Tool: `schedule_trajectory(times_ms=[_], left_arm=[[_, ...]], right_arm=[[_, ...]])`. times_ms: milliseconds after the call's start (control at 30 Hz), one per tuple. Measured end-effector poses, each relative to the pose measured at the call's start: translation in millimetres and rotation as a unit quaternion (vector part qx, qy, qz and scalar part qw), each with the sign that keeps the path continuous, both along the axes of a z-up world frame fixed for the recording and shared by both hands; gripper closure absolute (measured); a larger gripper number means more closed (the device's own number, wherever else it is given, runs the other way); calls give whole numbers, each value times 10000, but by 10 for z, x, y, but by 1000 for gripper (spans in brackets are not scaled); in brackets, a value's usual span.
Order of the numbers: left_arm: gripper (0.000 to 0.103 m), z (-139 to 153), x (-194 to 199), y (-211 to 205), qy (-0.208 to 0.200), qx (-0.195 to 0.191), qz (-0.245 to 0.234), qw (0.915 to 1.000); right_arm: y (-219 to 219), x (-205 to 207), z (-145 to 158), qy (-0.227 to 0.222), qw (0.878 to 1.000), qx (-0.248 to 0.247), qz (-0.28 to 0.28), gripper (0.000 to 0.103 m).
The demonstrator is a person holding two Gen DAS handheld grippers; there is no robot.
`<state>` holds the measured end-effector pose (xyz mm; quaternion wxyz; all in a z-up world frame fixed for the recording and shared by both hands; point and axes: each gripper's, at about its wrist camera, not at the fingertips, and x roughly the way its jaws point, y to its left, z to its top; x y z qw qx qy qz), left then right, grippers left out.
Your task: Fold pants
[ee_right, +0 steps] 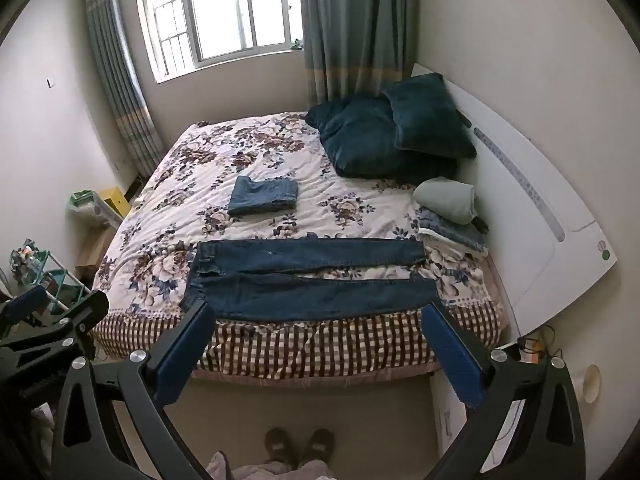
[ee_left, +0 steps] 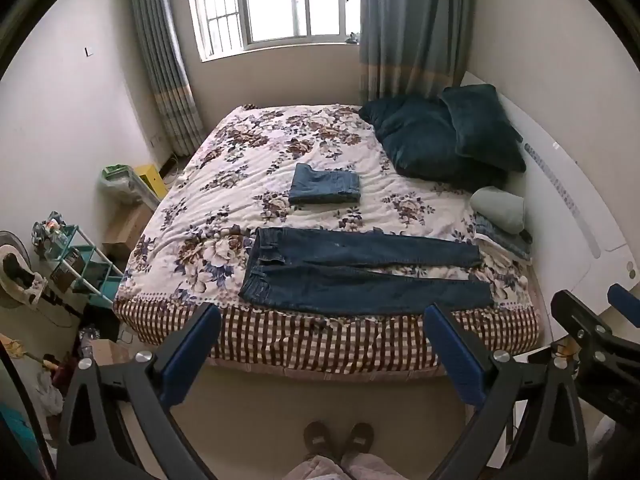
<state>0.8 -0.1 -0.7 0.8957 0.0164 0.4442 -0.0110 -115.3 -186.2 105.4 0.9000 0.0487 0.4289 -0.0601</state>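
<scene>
Dark blue jeans (ee_left: 360,272) (ee_right: 308,280) lie flat along the near edge of the bed, waistband to the left, both legs stretched to the right. My left gripper (ee_left: 320,316) hangs open above the floor in front of the bed, with nothing between its blue pads. My right gripper (ee_right: 316,316) is open too, level with the bed's near edge and apart from the jeans; in the left wrist view it shows at the right edge (ee_left: 600,312). A lighter pair of folded jeans (ee_left: 325,189) (ee_right: 264,196) rests mid-bed.
The floral bedspread (ee_left: 224,184) (ee_right: 192,200) covers the bed. Teal pillows (ee_left: 444,136) (ee_right: 392,132) and a stack of folded clothes (ee_left: 502,224) (ee_right: 452,216) sit by the white headboard (ee_right: 540,200). A teal rack (ee_left: 88,268) and clutter stand left. The person's slippered feet (ee_left: 338,440) are on the floor.
</scene>
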Motion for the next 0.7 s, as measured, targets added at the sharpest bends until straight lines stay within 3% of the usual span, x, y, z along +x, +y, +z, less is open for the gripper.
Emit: schedule_trajectory(times_ms=[700], left_arm=[[0, 1, -13, 7, -160, 14, 11, 9999]], right_arm=[[142, -43, 17, -45, 10000, -39, -21, 0]])
